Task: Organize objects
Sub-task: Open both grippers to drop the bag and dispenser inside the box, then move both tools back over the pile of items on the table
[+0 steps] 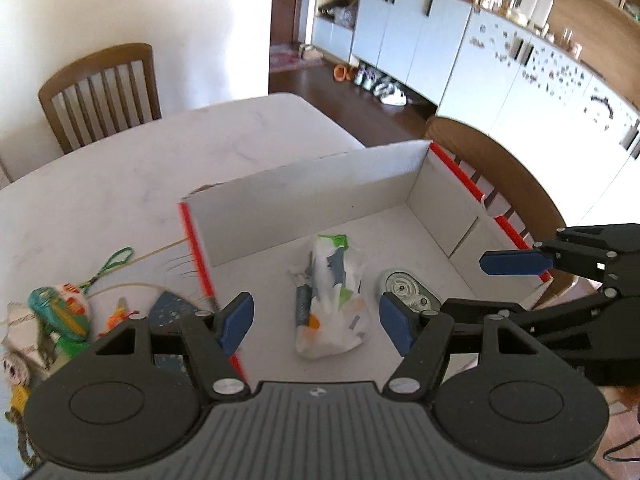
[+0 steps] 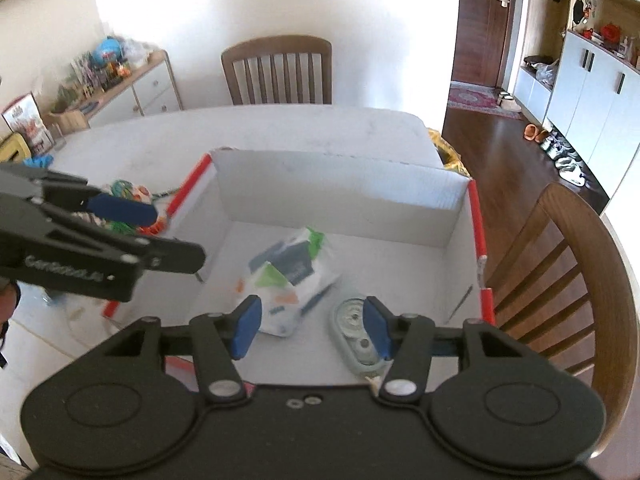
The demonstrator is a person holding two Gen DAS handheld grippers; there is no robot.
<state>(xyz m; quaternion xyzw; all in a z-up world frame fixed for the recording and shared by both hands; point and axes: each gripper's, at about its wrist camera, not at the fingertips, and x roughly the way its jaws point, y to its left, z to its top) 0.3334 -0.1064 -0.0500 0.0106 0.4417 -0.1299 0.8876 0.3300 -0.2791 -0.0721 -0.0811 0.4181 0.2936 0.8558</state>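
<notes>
Both hand-held grippers, left [image 1: 316, 322] and right [image 2: 312, 328], agape, empty, over printed packet [image 1: 330, 304]; writing unreadable.

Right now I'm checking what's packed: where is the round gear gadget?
In both wrist views the gear gadget lies on the floor of the white box, just right of the plastic packet.

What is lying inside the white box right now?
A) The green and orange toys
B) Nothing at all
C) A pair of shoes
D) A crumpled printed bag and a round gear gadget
D: the bag and the gear gadget lie on the floor of the box, while the toys sit outside it on the table.
</notes>
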